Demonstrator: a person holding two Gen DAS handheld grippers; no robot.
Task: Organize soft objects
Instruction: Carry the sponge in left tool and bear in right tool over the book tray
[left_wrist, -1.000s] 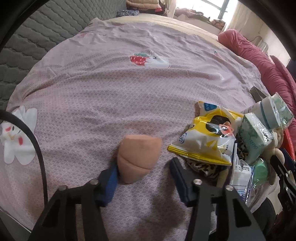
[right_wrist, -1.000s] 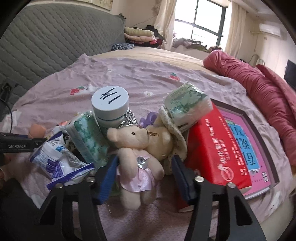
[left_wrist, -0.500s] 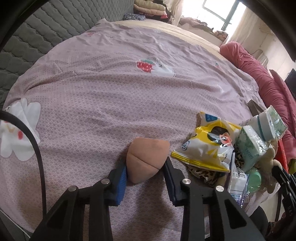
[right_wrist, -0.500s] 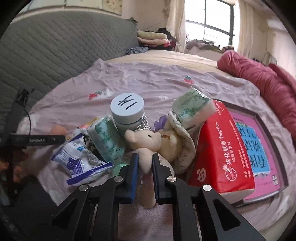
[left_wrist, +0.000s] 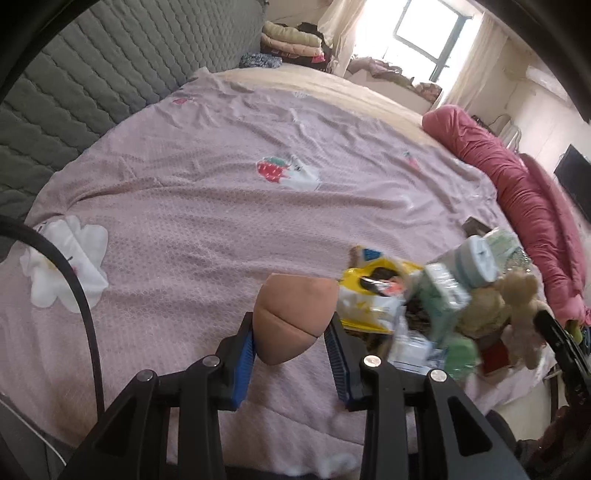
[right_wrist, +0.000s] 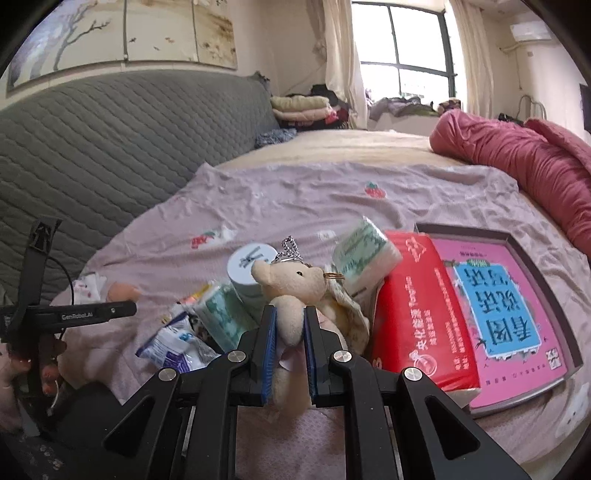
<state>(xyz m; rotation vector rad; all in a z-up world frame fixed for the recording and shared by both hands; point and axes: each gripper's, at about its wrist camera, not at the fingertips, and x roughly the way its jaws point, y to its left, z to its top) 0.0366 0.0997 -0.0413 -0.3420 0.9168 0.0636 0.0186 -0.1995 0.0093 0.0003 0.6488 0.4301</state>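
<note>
My left gripper (left_wrist: 293, 338) is shut on a peach soft pad (left_wrist: 295, 317) and holds it above the lilac bedsheet (left_wrist: 207, 206). My right gripper (right_wrist: 290, 332) is shut on a small cream teddy bear (right_wrist: 290, 291) with a keychain, lifted over the pile. The bear also shows in the left wrist view (left_wrist: 521, 310) at the right. The pile beneath holds green tissue packs (right_wrist: 365, 253), a white-lidded jar (right_wrist: 249, 271), a blue and white packet (right_wrist: 173, 343) and a yellow snack bag (left_wrist: 373, 291).
A red tissue pack (right_wrist: 417, 306) leans on a pink and blue book box (right_wrist: 502, 310) at the right. A rolled red quilt (right_wrist: 517, 162) lies along the far right. A grey quilted headboard (right_wrist: 110, 133) stands at the left. Folded clothes (right_wrist: 299, 107) are stacked far back.
Both grippers closed from open: the left on the peach pad, the right on the teddy bear. Both have since lifted their objects off the bed and pile.
</note>
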